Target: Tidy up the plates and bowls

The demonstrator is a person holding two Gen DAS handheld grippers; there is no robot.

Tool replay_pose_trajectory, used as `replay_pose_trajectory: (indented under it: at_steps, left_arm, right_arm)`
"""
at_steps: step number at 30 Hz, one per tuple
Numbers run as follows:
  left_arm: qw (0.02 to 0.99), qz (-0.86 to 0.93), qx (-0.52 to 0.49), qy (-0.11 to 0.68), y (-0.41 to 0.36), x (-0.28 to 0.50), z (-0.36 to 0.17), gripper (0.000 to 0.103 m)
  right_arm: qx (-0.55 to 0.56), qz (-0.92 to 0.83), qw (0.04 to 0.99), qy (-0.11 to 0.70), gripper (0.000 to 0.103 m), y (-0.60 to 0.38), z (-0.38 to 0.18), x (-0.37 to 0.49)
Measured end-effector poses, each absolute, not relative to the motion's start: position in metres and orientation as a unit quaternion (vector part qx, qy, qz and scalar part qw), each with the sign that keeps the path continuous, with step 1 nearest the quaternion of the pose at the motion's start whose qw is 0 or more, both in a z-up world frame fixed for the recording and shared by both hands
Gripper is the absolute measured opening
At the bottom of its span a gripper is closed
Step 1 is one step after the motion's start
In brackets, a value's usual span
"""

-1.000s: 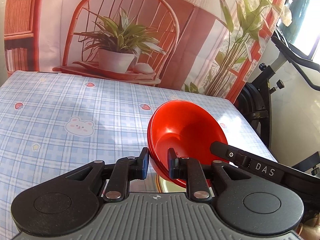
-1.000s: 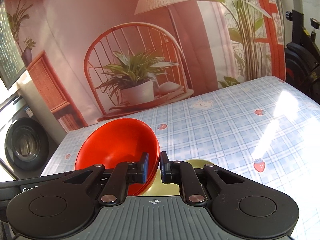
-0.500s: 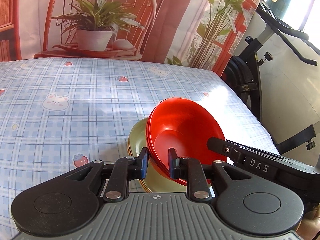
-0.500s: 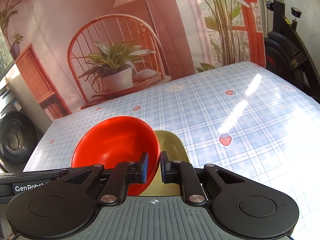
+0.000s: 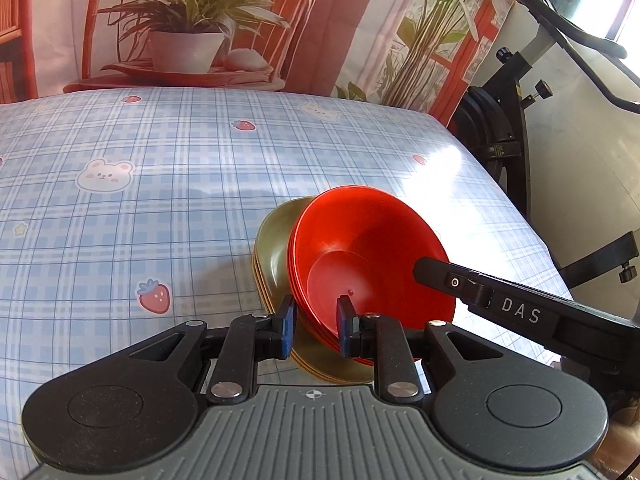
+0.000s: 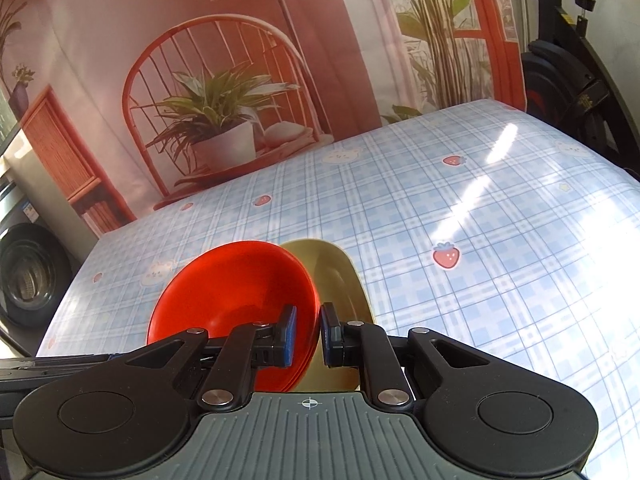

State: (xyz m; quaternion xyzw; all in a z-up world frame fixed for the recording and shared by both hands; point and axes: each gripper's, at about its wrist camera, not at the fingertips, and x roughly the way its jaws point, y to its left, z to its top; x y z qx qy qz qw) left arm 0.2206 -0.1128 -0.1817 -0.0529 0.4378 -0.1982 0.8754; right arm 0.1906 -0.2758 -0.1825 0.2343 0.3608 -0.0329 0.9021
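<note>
Right now L gripper point(image 5: 313, 326) & R gripper point(image 6: 307, 334) each pinch the red bowls' point(image 5: 360, 256) rim, over olive plates point(image 5: 276, 248) on the table point(image 5: 120, 220).

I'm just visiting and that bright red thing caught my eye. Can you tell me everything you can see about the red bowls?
The red bowls are a nested stack of several, glossy like plastic, with wide flaring rims and a flat round bottom. The stack is tilted and looks empty. The left gripper and the right gripper each clamp the rim on opposite sides. Below are olive-green plates on the checked tablecloth; whether they touch is unclear.
</note>
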Motion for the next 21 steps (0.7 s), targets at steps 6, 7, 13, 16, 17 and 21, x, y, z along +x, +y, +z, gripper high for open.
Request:
replay_pose_trajectory:
  at_steps: [6,7,13,16,17,21]
  left_arm:
    - [0.871,-0.199,-0.055,0.445,-0.112,0.22,-0.187,0.023]
    - [0.871,-0.199,-0.054,0.445,-0.113,0.22,-0.187,0.023]
    - [0.875,-0.193,-0.033,0.444,-0.115,0.218,-0.185,0.028]
    - [0.877,-0.194,-0.033,0.438,-0.113,0.216,-0.181,0.032]
    - [0.879,-0.194,-0.03,0.435,-0.113,0.216,-0.18,0.032]
    - [0.885,-0.194,-0.022,0.422,-0.114,0.212,-0.173,0.035]
  right_arm:
    - [0.23,-0.035,0.899,0.371,0.013,-0.274,-0.185,0.191]
    - [0.23,-0.035,0.899,0.371,0.013,-0.273,-0.185,0.191]
    - [0.227,-0.033,0.899,0.372,0.015,-0.271,-0.183,0.192]
    - [0.224,-0.036,0.9,0.372,0.018,-0.27,-0.182,0.193]
    - [0.223,-0.037,0.9,0.372,0.018,-0.27,-0.181,0.193]
    - [0.216,-0.041,0.903,0.37,0.019,-0.268,-0.177,0.192]
